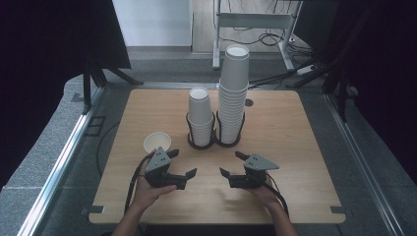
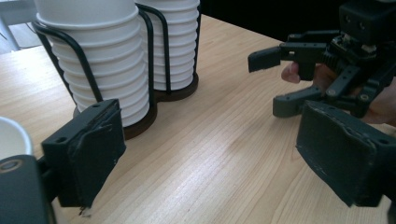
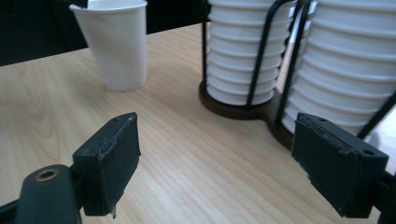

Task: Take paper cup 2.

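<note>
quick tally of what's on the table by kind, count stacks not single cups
Cup stacks: 2, a short one and a tall one
Loose cup: 1
Wire holder: 1
Hand-held grippers: 2, left and right, both open
Total: 6

In the left gripper view the single paper cup (image 2: pixel 11 137) is cut off at nine o'clock; both cup stacks (image 2: pixel 100 70) run past twelve o'clock.
</note>
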Motion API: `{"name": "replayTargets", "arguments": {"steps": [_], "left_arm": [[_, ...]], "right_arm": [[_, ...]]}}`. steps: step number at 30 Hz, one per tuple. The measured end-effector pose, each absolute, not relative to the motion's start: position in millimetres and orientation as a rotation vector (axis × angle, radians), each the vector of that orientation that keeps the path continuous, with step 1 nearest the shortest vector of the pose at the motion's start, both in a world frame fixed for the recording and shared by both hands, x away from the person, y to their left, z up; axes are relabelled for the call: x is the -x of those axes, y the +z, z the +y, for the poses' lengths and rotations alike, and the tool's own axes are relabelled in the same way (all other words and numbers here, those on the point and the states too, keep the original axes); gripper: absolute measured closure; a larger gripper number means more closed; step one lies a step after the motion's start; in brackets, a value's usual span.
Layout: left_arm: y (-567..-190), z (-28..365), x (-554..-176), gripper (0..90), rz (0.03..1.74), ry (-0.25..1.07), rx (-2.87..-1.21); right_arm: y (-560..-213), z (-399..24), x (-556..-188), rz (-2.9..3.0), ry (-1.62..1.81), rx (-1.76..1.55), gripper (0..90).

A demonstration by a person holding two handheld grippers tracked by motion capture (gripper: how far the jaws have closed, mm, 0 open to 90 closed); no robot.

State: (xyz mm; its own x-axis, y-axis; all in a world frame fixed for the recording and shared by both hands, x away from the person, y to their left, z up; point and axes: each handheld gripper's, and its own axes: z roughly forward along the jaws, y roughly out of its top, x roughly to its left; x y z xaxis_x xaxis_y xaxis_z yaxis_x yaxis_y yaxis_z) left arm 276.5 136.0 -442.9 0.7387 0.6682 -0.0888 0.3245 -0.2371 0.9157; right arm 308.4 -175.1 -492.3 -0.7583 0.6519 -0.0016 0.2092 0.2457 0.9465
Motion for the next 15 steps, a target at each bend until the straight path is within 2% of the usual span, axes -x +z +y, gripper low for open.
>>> {"name": "replayTargets", "arguments": {"steps": [3, 15], "left_arm": [[-443, 135, -278, 12.1, 0.756, 0.344, -1.831], [-438, 111, -289, 12.7, 0.721, 0.293, -1.850]], "right_arm": [[-490, -179, -310, 2.106, 1.505, -0.797, 15.6], [-468, -199, -327, 2.032, 1.468, -0.823, 14.6]]}}
